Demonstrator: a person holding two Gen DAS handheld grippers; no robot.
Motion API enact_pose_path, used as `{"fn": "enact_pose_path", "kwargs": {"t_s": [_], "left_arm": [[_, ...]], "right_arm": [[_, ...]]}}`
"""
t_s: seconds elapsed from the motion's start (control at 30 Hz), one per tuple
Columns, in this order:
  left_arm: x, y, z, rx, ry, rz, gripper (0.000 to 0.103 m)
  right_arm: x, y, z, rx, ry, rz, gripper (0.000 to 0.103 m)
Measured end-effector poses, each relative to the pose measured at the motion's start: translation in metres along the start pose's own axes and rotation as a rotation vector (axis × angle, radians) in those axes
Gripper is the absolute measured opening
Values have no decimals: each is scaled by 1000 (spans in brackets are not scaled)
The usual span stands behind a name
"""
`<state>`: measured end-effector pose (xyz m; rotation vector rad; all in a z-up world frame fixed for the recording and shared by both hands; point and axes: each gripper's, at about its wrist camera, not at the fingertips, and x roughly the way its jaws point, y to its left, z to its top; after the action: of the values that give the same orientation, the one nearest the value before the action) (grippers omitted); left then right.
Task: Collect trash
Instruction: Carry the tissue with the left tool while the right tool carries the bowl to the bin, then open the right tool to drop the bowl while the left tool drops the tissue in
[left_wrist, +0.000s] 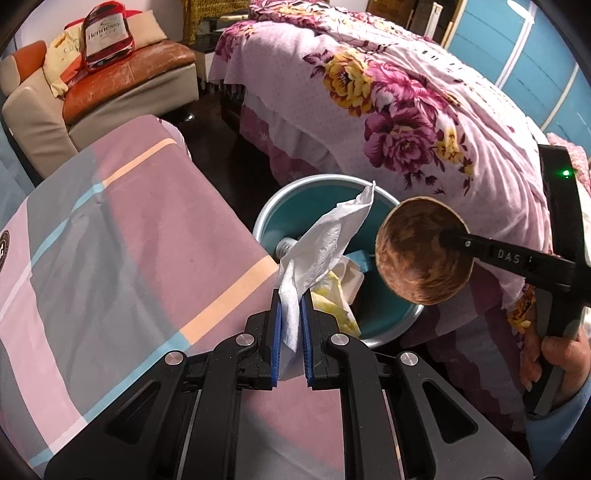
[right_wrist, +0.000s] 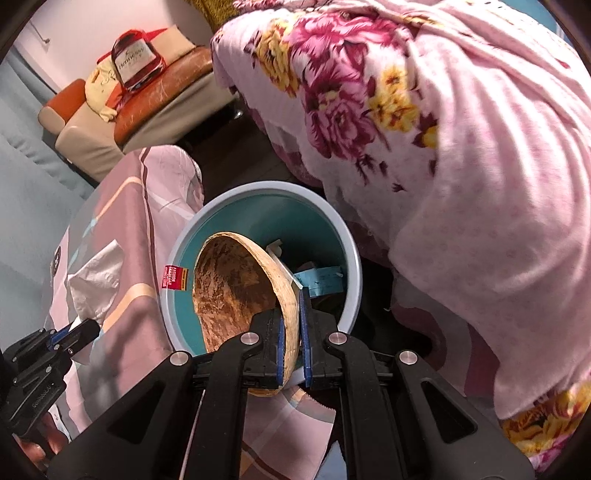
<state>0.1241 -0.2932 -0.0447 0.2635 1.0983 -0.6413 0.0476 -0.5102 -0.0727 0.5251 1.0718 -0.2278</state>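
Now both loads hang above the teal bin (left_wrist: 280, 206): left gripper (left_wrist: 291, 306) pinching the tissue (left_wrist: 325, 240), right gripper (right_wrist: 291, 317) clamping the coconut shell (right_wrist: 236, 288); spread each squarely over the opening.

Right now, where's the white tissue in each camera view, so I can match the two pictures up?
Left wrist view: the white tissue is at centre, clamped in the left gripper, sticking up over the bin.
Right wrist view: the tissue is at far left, above the left gripper, over the striped cloth.
Shared landmark: the teal bin's rim, with the coconut shell over it.
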Motion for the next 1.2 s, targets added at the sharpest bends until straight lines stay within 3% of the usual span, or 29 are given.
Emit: {"fn": "enact_pose_path", "kwargs": {"t_s": [0.13, 0.3, 0.57, 0.73, 0.8, 0.97, 1.2], "left_arm": [[7, 2, 6, -9, 5, -5, 10], [12, 4, 11, -22, 9, -15, 10], [20, 3, 10, -25, 25, -28, 10], [22, -3, 11, -17, 26, -38, 10], [23, -5, 11, -13, 26, -43, 10], [24, -12, 12, -1, 23, -57, 11], [33, -21, 17, 10, 22, -91, 11]], "right_arm": [[13, 6, 5, -20, 28, 19, 8], [28, 10, 7, -38, 66, 41, 22], [26, 2, 6, -5, 57, 32, 24], [11, -2, 6, 9, 21, 18, 44], [4, -3, 6, 12, 5, 15, 59], [-6, -5, 9, 11, -14, 8, 72], [-27, -3, 8, -3, -50, -28, 77]]}}
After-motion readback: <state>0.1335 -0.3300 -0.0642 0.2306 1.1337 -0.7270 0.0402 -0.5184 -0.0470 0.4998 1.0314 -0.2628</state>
